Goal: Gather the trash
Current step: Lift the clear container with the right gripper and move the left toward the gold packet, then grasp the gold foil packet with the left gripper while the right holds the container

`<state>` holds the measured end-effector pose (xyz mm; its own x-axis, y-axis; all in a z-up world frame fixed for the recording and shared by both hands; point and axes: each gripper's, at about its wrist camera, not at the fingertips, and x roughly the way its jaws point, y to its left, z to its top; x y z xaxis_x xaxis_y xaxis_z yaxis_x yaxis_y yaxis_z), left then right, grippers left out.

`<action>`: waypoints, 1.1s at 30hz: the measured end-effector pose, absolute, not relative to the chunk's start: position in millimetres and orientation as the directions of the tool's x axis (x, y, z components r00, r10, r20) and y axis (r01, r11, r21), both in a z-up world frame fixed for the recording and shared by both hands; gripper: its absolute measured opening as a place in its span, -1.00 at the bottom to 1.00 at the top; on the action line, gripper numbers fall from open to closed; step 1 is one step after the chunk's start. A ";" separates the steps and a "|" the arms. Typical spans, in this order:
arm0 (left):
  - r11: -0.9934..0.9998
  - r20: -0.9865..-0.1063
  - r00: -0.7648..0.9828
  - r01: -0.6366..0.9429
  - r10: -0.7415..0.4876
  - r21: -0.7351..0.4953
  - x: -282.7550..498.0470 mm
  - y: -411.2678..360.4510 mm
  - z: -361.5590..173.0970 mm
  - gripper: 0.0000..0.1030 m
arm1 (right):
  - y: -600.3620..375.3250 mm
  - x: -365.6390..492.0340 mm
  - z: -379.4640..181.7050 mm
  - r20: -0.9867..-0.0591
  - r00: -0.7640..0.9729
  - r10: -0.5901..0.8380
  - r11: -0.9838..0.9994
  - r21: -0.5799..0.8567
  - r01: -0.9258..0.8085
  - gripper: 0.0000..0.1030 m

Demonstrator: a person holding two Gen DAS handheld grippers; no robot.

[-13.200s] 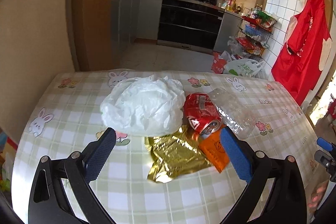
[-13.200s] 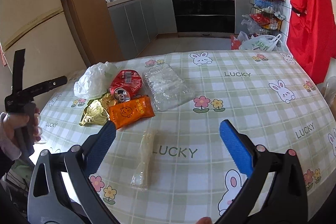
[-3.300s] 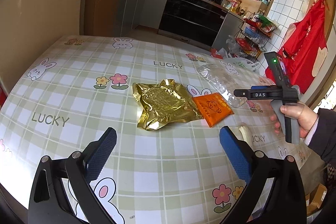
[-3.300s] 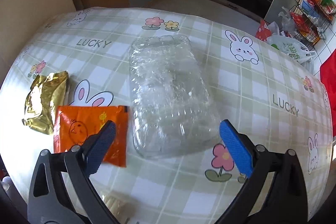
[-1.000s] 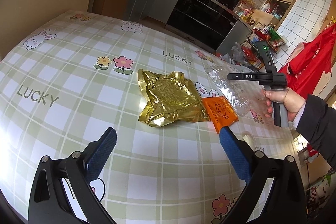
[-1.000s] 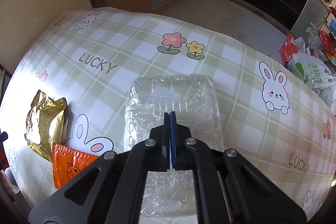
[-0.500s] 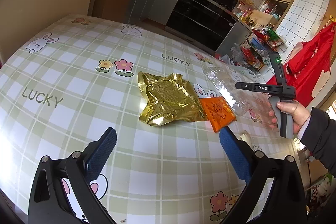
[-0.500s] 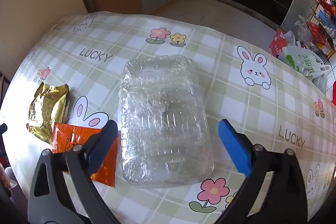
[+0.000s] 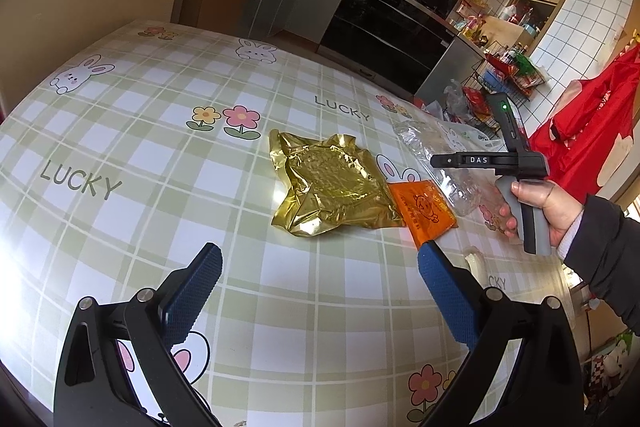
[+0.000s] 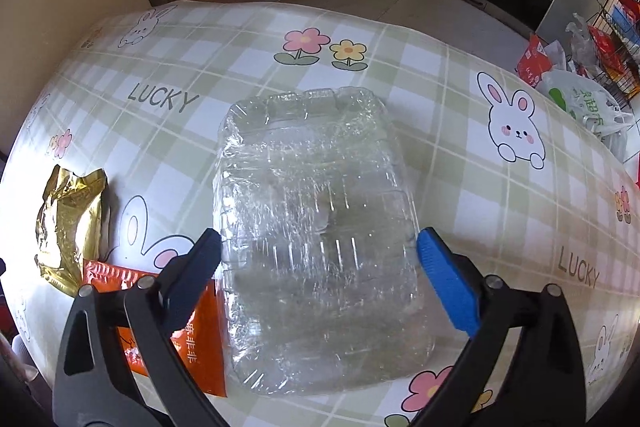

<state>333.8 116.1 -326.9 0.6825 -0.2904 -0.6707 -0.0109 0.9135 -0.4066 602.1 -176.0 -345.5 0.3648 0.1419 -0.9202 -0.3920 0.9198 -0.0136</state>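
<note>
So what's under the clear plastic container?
Through the clear plastic container only the checked tablecloth shows. The orange packet lies beside its left edge; whether a corner tucks underneath cannot be told.

Bright daylight fills both views. In the left wrist view, hard glare washes out the near left edge of the tabletop point(image 9: 120, 155), bleaching the check pattern to white. The gold foil wrapper point(image 9: 332, 187) throws sharp specular glints. In the right wrist view, the clear plastic tray point(image 10: 320, 227) sparkles with scattered highlights, and the left edge of the tabletop point(image 10: 480, 187) is overexposed. Shadows are soft and short. Focus is crisp at centre; fisheye distortion bows the tabletop edges, and black vignetting fills the corners.
</note>
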 end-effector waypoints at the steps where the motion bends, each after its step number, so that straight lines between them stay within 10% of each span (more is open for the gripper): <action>1: 0.913 -0.671 0.682 -0.013 -0.290 -0.407 333.4 116.2 -327.4 0.87 | -175.2 600.0 -344.0 -0.916 0.378 0.139 0.917 -0.025 -0.397 0.86; 19: 0.939 -0.690 0.666 0.048 -0.284 -0.341 375.7 100.3 -320.4 0.87 | -194.7 515.0 -271.9 -0.815 0.509 0.279 0.914 0.061 -0.402 0.85; 33: 0.911 -0.821 0.544 -0.227 -0.174 -0.344 472.8 86.6 -354.4 0.88 | -219.8 471.1 -269.8 -0.781 0.541 0.311 0.932 0.142 -0.332 0.86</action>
<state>472.8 86.6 -354.4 0.5445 -0.1740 -0.8205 -0.2271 0.9111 -0.3440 471.1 -219.8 -269.8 0.5407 0.3115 -0.7814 -0.3322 0.9325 0.1418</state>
